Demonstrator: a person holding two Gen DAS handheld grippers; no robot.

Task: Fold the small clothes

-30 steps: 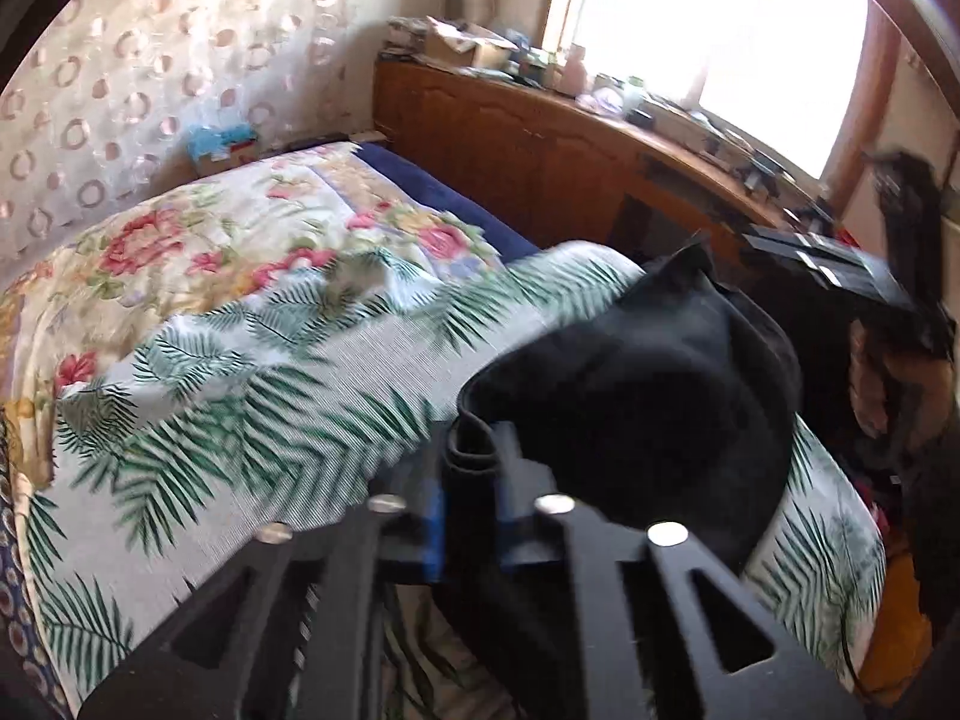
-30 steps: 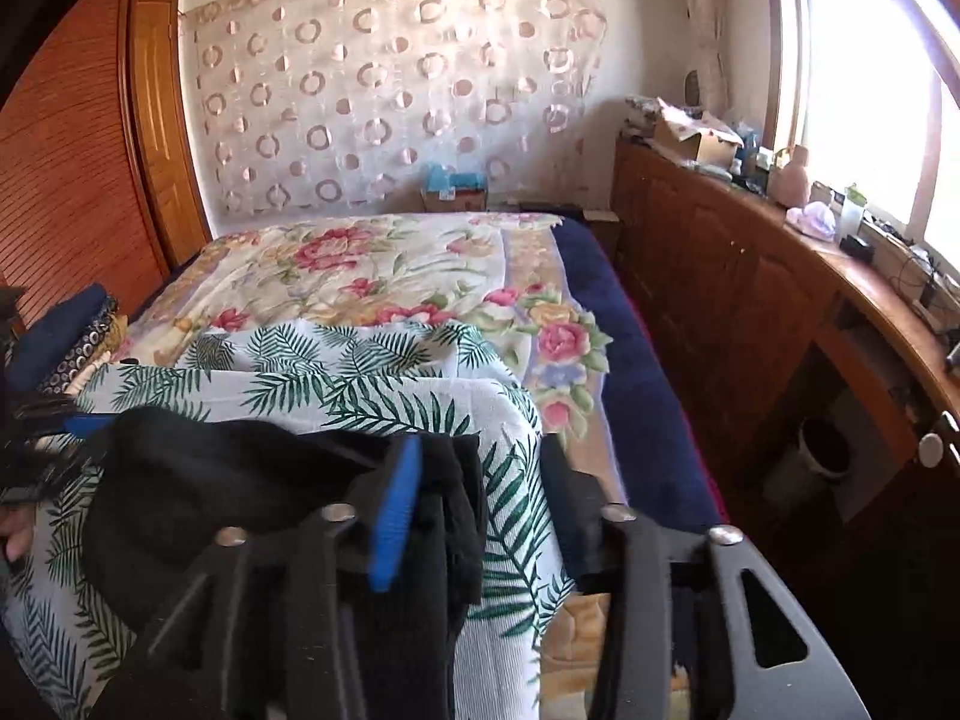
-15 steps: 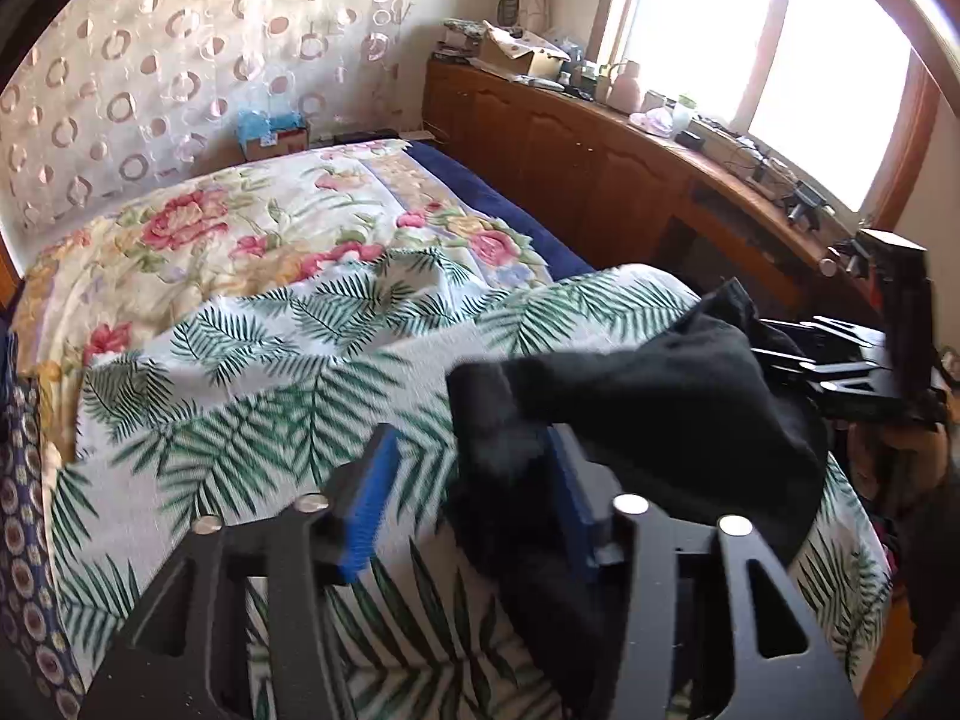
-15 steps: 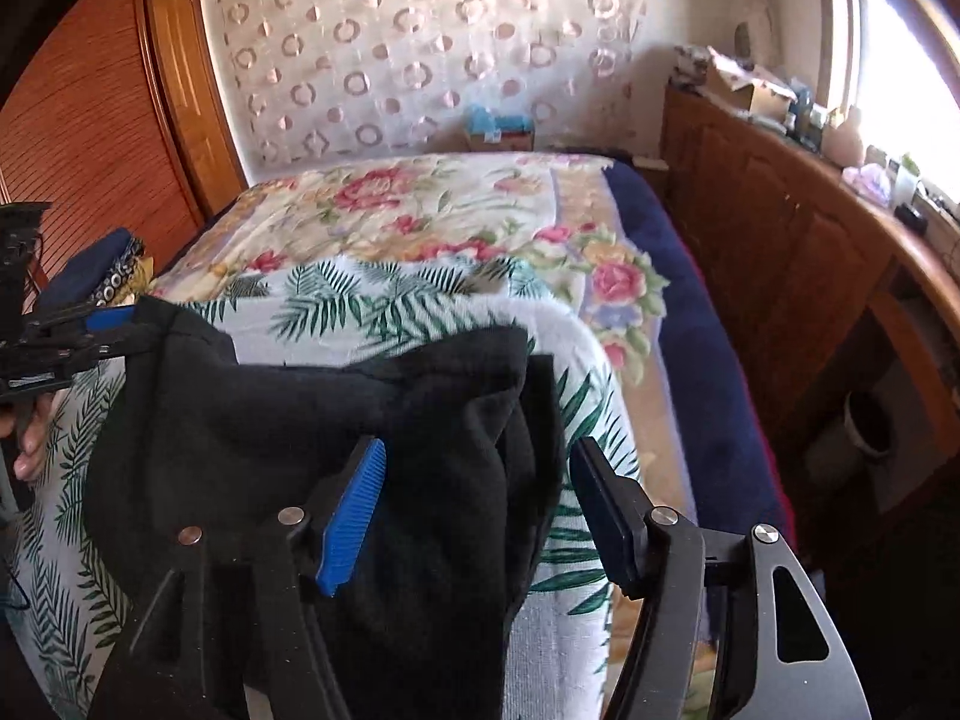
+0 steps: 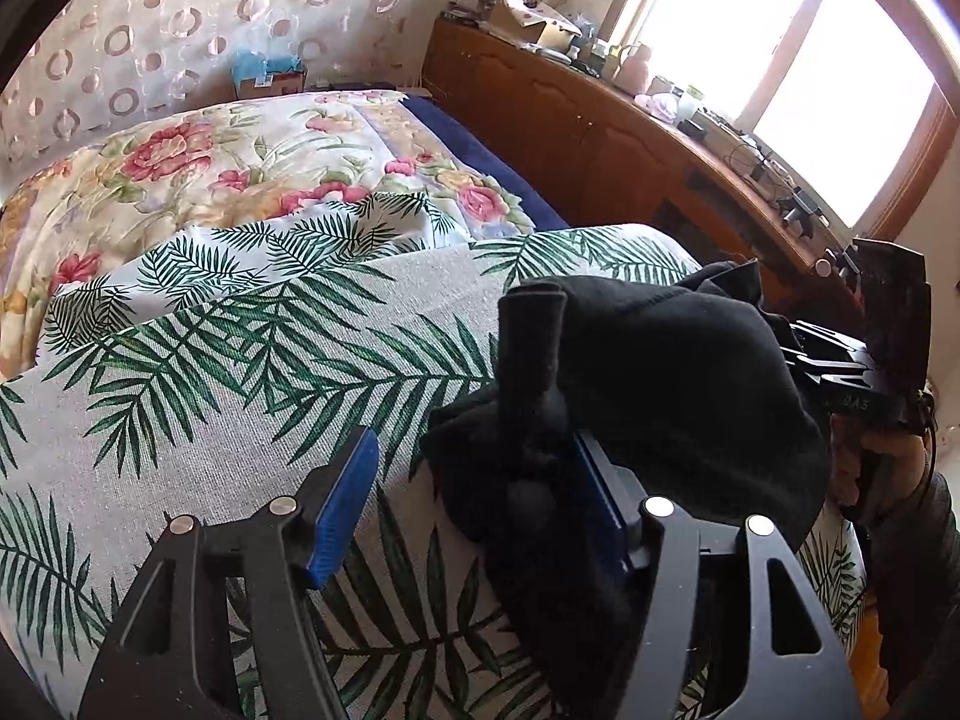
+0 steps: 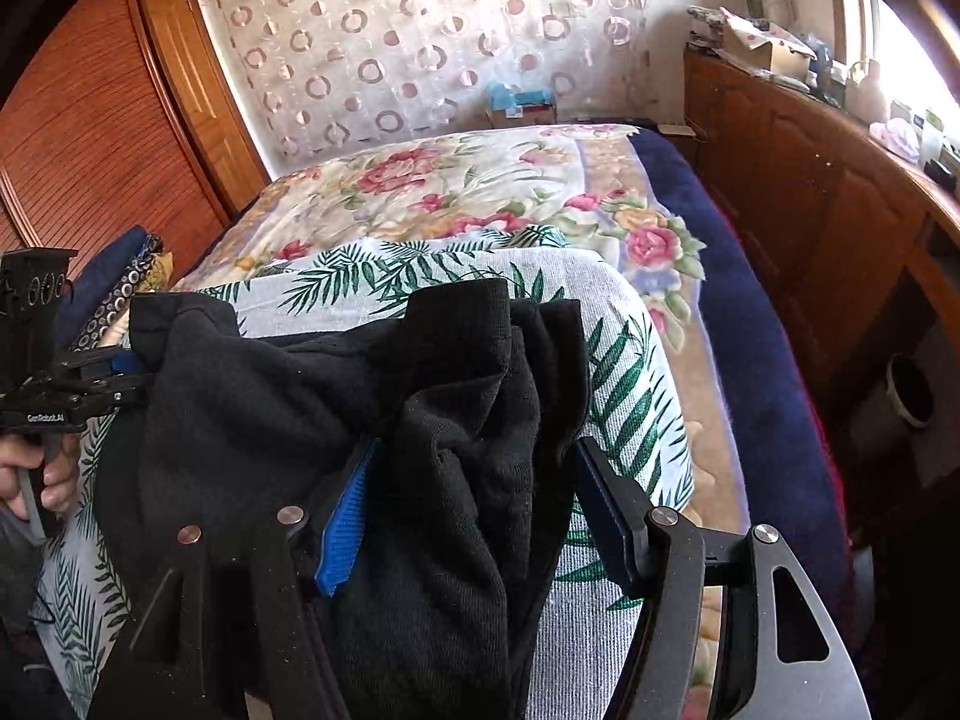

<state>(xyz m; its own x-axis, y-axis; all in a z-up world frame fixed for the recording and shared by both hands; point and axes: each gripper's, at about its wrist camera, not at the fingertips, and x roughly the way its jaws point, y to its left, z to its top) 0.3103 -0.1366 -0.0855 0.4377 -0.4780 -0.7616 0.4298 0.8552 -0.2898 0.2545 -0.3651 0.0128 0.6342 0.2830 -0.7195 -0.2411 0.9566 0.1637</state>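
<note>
A small black garment (image 5: 672,384) lies bunched on the palm-leaf cloth (image 5: 252,360) over the bed. My left gripper (image 5: 474,504) is open; the garment's edge drapes against its right blue pad, the left pad is bare. In the right wrist view the same garment (image 6: 336,408) hangs loosely between the wide-open jaws of my right gripper (image 6: 474,516), covering part of the left blue pad. The left gripper also shows there at the far left (image 6: 54,384), and the right gripper shows at the right in the left wrist view (image 5: 864,360).
A floral bedspread (image 6: 456,180) covers the far half of the bed, with a dark blue blanket edge (image 6: 738,276) on the right. A wooden cabinet (image 6: 798,180) with clutter runs along the window side. Folded fabrics (image 6: 120,282) lie at the bed's left edge.
Both grippers opened: the left was shut on the garment a second ago and now stands wide. The garment has slumped onto the cloth, and both cameras have drawn back slightly.
</note>
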